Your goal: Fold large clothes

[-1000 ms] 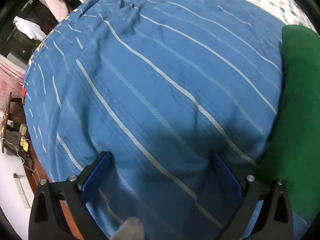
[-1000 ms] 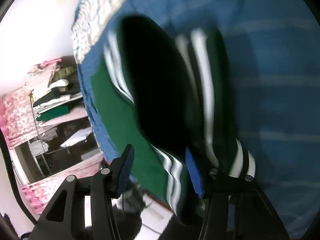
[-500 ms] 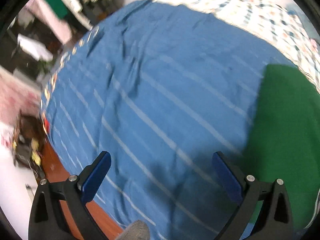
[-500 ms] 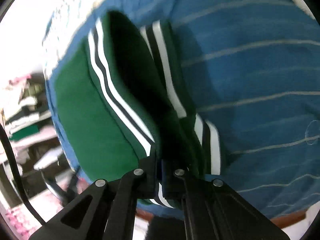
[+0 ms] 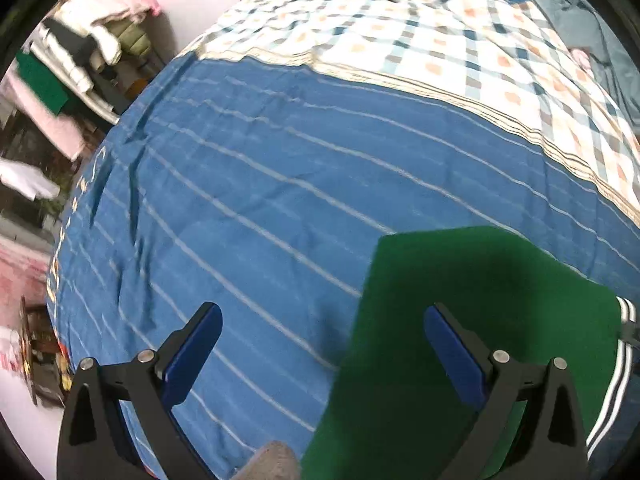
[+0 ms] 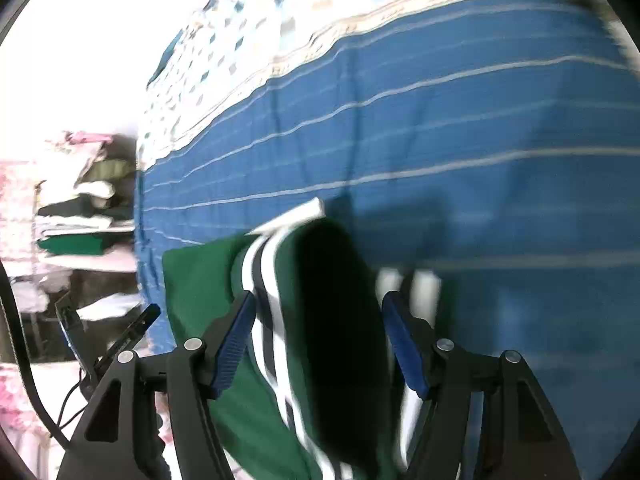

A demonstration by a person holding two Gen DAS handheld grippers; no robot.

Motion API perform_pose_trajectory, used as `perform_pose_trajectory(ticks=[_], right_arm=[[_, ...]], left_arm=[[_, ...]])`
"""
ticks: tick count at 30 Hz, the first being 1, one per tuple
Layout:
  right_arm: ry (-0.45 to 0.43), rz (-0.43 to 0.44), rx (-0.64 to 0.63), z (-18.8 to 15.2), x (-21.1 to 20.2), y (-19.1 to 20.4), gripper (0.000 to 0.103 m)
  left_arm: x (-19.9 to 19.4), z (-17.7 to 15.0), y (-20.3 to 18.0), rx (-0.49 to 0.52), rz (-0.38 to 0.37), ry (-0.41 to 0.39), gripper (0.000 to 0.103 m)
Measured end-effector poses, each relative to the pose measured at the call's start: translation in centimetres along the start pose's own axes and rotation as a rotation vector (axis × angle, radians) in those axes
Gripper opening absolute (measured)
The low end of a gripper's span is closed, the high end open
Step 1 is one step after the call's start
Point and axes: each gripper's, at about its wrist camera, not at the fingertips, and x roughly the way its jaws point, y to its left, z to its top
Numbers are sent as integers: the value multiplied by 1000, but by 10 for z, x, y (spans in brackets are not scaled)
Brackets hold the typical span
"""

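- Right gripper: jaws opening, blue pads apart — a raised fold of the green garment, with its white and black side stripes, sits between them; whether a pad touches the cloth is blurred.
- Left gripper: jaws wide apart, nothing clamped, hanging over the garment's left edge.
- The green garment lies flat on the blue striped sheet, near the bed's front edge.
- Farther back, a checked blanket covers the rest of the bed.
- At the left, shelves of stacked clothes.
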Motion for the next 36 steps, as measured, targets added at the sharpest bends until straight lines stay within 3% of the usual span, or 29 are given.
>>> perform_pose_trajectory(ticks=[2, 3, 4, 6, 11, 14, 17, 21, 24, 27, 30, 33, 36], right_arm=[[39, 48, 2, 12, 23, -3, 57], [19, 31, -2, 14, 24, -5, 23], [9, 40, -7, 12, 21, -7, 9], [-31, 85, 15, 11, 21, -10, 9], [-162, 93, 26, 10, -26, 4, 8], [-186, 38, 24, 14, -47, 1, 8], [-166, -73, 60, 24, -37, -21, 8], [-31, -148, 98, 32, 0, -41, 11], [18, -123, 83, 30, -6, -39, 28], [20, -91, 61, 6, -40, -31, 34], [57, -60, 68, -43, -81, -31, 35], [132, -27, 161, -99, -93, -45, 40], [207, -1, 326, -161, -84, -70, 56]], left_arm=[[-4, -1, -6, 20, 2, -8, 103], [-6, 0, -9, 26, 1, -9, 103], [-8, -1, -11, 34, 1, -12, 103], [-14, -2, -13, 43, -3, -22, 103], [-30, -4, -14, 66, 11, -56, 103], [-21, -8, -18, 91, 22, -29, 103], [-1, -14, -25, 129, 25, 5, 103], [5, -19, -28, 186, 89, 3, 103], [-4, -24, -19, 167, 73, 2, 103], [-18, -39, -4, 132, 75, 16, 103], [-28, -60, 7, 106, 84, 50, 103], [-34, -80, 11, 86, 86, 94, 103], [-37, -97, 9, 80, 83, 129, 103]])
